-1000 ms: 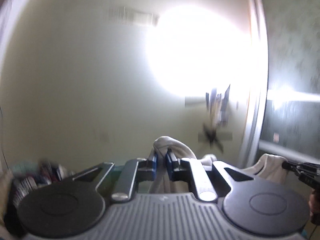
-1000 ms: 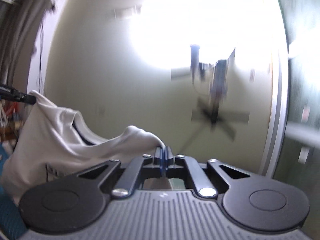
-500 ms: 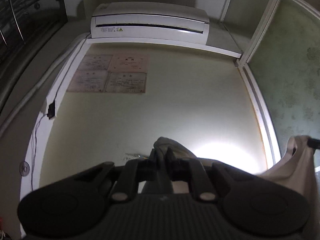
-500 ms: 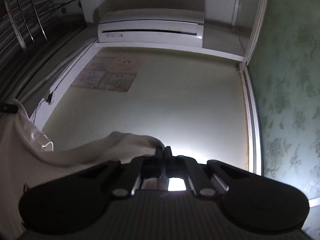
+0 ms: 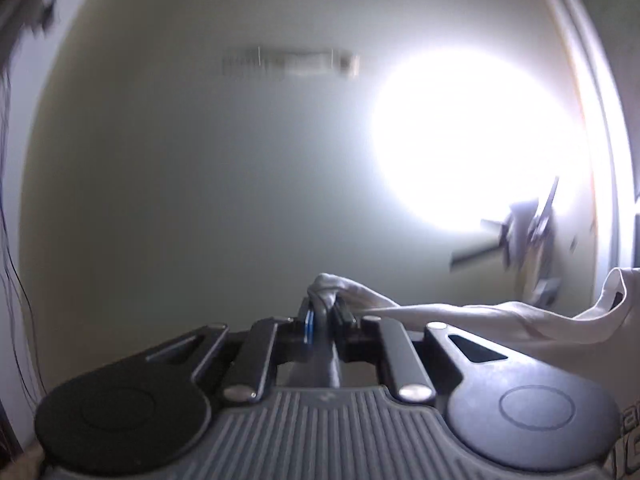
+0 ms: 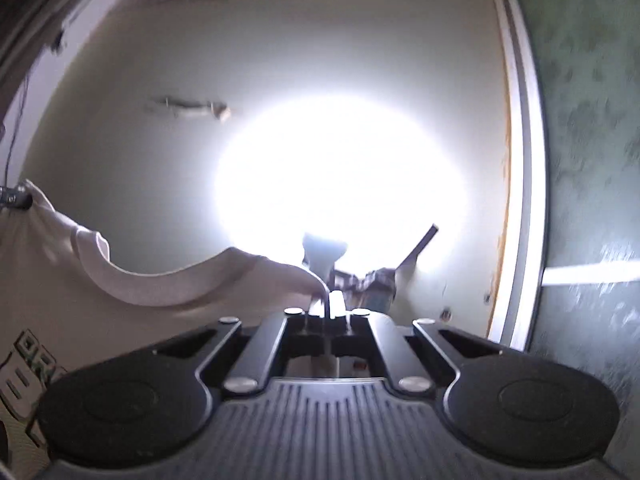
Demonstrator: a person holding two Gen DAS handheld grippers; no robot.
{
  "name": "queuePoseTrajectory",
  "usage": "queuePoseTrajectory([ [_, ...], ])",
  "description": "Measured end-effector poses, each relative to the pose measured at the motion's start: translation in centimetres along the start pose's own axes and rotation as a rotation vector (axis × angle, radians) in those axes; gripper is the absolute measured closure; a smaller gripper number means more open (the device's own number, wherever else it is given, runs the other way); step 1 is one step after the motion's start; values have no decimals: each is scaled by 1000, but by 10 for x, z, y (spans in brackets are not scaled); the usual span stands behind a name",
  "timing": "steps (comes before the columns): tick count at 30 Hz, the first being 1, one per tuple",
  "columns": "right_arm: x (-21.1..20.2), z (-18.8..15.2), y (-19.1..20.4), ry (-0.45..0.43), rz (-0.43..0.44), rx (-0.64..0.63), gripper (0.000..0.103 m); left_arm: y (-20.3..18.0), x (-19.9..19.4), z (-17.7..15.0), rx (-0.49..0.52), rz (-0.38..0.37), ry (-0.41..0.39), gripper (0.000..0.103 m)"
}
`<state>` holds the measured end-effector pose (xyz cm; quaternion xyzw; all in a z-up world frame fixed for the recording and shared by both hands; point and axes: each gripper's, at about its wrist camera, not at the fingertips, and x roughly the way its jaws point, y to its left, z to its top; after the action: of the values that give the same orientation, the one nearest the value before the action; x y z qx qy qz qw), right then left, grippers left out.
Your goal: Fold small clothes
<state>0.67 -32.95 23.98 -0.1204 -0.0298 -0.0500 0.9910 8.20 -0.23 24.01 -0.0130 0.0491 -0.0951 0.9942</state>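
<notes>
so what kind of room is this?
Probably a home room, seen looking up: pale ceiling with a glaring round light, blurred ceiling fan, green patterned wallpaper. Both grippers hold up a white printed garment.

We see a pale cream ceiling (image 5: 200,180) with a glaring round white ceiling light (image 5: 472,140), and a blurred dark-bladed ceiling fan (image 5: 524,232) just beside its glow. In the right view, a white moulding strip (image 6: 524,200) borders green floral-patterned wallpaper (image 6: 592,120). Thin dark cables (image 5: 10,240) hang at the left edge.
</notes>
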Motion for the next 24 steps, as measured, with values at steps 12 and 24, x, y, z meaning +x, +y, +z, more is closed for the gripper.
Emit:
queuePoseTrajectory([
  [12,115,-224,-23,498,74,199,76,-6,138,-219,282,77,541,55],
  [24,17,-316,-94,679,-69,448,62,79,74,-260,129,96,627,37],
])
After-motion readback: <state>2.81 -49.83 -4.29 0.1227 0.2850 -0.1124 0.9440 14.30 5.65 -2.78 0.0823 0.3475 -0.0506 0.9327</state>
